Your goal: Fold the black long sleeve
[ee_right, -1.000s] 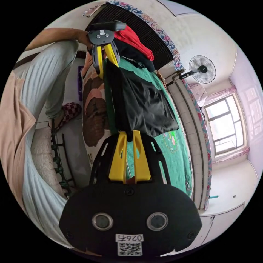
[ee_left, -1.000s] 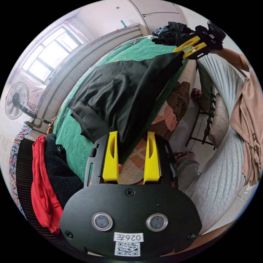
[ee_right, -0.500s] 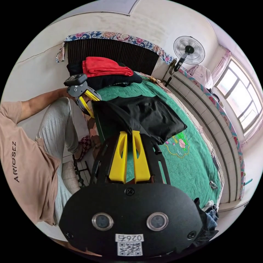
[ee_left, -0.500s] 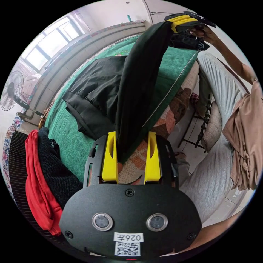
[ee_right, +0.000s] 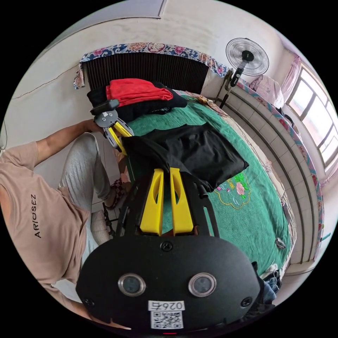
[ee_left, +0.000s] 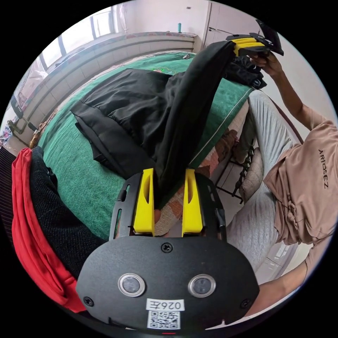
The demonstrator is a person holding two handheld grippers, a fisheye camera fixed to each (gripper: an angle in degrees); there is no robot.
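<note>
Shirt (ee_left: 141, 105), black, lies on the green bedcover (ee_left: 81, 176), 1 edge lifted between your grippers: your right gripper (ee_right: 166, 171) pinches it; your left gripper's (ee_left: 168, 172) jaws look parted around it.

Daylight came through the window (ee_right: 314, 116) on my far right. A tiled ledge (ee_right: 278, 141) ran below it beside the bed's green cover (ee_right: 246, 225). A standing fan (ee_right: 247, 56) stood in the corner, next to a dark slatted headboard (ee_right: 148, 72) against the pale wall (ee_right: 197, 24).
</note>
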